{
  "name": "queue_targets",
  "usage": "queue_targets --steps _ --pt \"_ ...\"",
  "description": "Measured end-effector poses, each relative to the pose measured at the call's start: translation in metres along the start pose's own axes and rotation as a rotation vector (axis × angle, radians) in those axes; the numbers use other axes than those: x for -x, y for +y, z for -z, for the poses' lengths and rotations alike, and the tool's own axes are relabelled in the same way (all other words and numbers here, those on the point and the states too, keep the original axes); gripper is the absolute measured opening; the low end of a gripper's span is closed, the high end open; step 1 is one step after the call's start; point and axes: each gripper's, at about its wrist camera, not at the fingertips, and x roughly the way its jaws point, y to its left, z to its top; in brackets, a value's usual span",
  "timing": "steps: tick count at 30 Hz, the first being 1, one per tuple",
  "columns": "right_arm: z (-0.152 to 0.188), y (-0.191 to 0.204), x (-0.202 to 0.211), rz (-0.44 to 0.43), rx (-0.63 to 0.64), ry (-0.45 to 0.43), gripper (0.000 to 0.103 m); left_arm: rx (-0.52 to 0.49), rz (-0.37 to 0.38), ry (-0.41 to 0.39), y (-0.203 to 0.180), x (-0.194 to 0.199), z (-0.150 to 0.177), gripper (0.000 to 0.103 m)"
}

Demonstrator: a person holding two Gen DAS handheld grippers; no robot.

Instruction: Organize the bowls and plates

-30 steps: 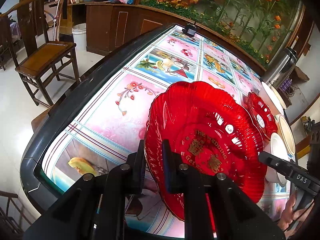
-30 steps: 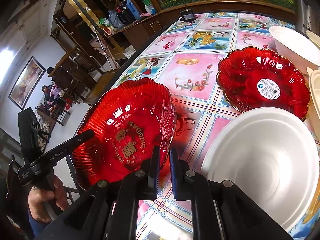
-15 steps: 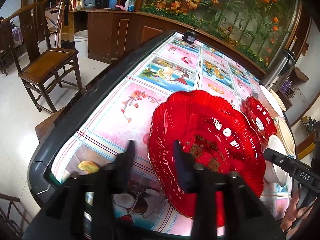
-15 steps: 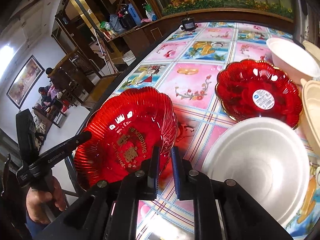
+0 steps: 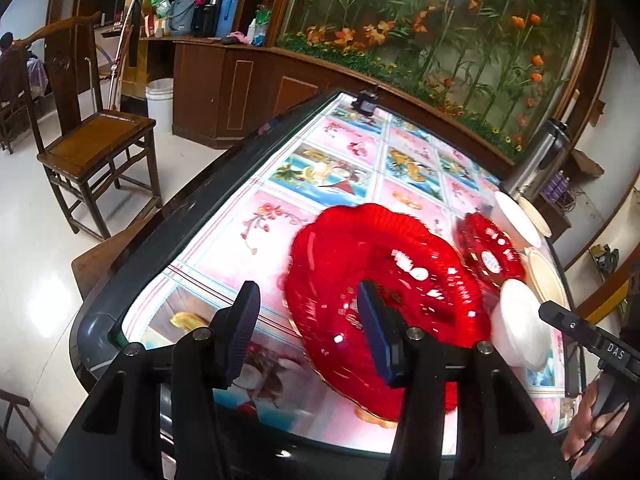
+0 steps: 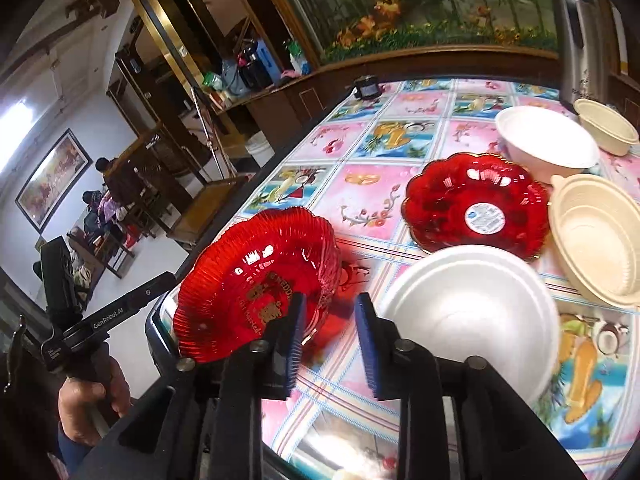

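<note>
Wall picture (image 6: 52,178) in right view only

Left tongs (image 5: 308,320) and right tongs (image 6: 329,332) just opened, released large red plate (image 6: 256,284), apparently pulled back.

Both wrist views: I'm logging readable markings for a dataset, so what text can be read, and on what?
"GenRobot.AI": on the left gripper arm, right wrist view.
"DAS": on the right gripper arm, left wrist view.
"...E WEDD...": gold print in the large red plate; the rest, gold characters included, is blurred.
Round sticker in the small red plate: too small to read.
</note>
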Motion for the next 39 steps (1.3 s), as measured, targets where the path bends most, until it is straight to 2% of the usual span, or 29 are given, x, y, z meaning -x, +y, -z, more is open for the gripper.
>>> queue_targets --steps 10,12,17,21,27,33,35,39 --pt "0.020 -0.022 0.043 0.000 -0.023 -0.062 0.032 -0.087 0.085 -0.027 -0.050 0.025 0.012 0.049" --pt "0.023 -0.029 0.051 0.014 -0.034 -0.076 0.036 -0.111 0.098 -0.023 -0.062 0.025 0.014 0.049" --pt "0.028 -0.062 0.073 0.064 -0.085 -0.127 0.037 -0.169 0.135 0.012 -0.089 0.018 0.021 0.049" --pt "0.030 -0.091 0.075 0.099 -0.135 -0.137 0.040 -0.215 0.162 0.045 -0.112 0.010 0.028 0.049" --pt "0.039 -0.128 0.059 0.089 -0.210 -0.104 0.040 -0.293 0.195 0.075 -0.148 0.002 0.033 0.049" --pt "0.026 -0.149 0.053 0.042 -0.256 -0.104 0.040 -0.313 0.279 0.160 -0.182 -0.021 0.003 0.049" --pt "0.015 -0.154 0.051 -0.013 -0.276 -0.105 0.040 -0.312 0.277 0.182 -0.193 -0.031 -0.012 0.049" --pt "-0.007 -0.165 0.029 -0.086 -0.329 -0.041 0.040 -0.317 0.238 0.192 -0.209 -0.053 -0.037 0.049"
